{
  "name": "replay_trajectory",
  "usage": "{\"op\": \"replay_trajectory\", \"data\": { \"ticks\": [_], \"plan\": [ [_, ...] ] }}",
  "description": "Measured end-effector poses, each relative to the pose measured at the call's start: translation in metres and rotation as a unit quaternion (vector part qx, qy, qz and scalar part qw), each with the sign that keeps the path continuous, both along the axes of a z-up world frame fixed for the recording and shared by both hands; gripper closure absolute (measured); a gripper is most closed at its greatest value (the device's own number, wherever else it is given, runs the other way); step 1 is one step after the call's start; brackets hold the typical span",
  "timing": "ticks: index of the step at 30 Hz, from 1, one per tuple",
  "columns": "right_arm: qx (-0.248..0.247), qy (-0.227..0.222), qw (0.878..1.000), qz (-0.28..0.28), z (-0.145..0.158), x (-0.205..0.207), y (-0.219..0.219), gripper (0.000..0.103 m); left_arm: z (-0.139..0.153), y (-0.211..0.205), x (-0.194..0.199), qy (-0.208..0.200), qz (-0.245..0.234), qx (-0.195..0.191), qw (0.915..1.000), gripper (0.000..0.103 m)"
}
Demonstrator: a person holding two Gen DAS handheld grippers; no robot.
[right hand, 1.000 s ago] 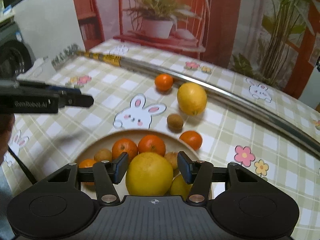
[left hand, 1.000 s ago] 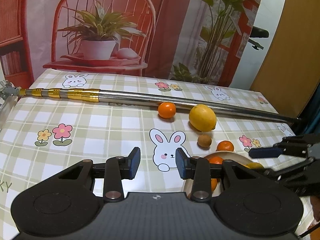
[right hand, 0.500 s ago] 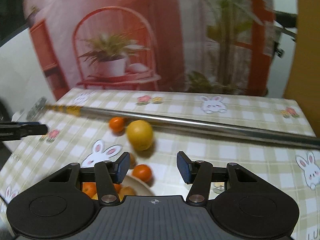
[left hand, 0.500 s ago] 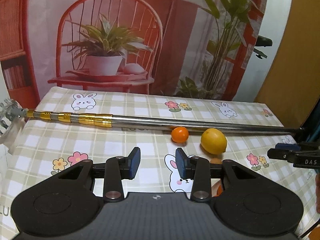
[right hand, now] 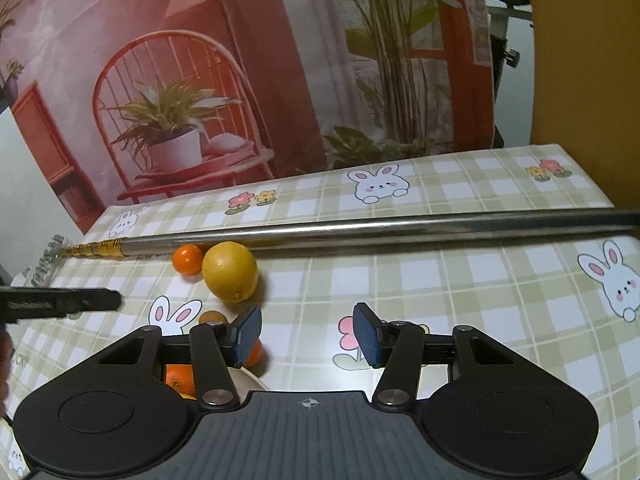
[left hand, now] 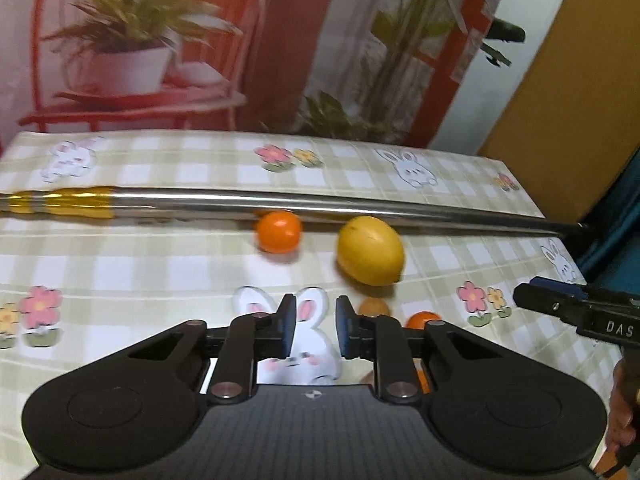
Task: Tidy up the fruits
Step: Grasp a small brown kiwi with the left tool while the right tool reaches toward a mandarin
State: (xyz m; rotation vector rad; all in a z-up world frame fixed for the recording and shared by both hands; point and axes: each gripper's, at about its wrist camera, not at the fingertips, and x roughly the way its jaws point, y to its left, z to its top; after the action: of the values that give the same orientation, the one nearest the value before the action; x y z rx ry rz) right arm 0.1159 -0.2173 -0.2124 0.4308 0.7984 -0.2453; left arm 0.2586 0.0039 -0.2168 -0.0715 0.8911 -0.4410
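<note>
The left tongs [left hand: 316, 330] are sitting at their narrowest, holding nothing; the right tongs [right hand: 307, 334] are hanging part open, empty. A lemon [left hand: 370, 251] and a small orange [left hand: 279, 231] are lying on the worktop [left hand: 120, 256] against a metal pole [left hand: 280, 202], with bare cloth stretching leftward.

Checked tablecloth table [right hand: 460, 280] — steel pole [right hand: 360, 232], lemon [right hand: 229, 271], mandarin [right hand: 187, 260], plate [right hand: 250, 380]

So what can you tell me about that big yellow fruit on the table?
The yellow fruit is a smooth, matte oval, lemon-like, with a small nub at one end. It lies loose on the checked tablecloth, just in front of the metal pole and beside a small orange. Neither gripper touches it.
</note>
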Motion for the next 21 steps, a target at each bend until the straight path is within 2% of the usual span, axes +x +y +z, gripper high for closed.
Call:
{"op": "replay_trajectory", "data": {
  "ticks": [9, 21],
  "plan": [
    [0.024, -0.007, 1.0, -0.013, -0.009, -0.007, -0.008, 0.055, -0.025, -0.03, 0.027, 0.067, 0.0, -0.039, 0.997, 0.081],
    [0.04, -0.009, 0.999, -0.025, -0.018, -0.016, -0.016, 0.055, -0.038, -0.044, 0.036, 0.084, 0.002, -0.039, 0.9957, 0.08]
  ]
}}
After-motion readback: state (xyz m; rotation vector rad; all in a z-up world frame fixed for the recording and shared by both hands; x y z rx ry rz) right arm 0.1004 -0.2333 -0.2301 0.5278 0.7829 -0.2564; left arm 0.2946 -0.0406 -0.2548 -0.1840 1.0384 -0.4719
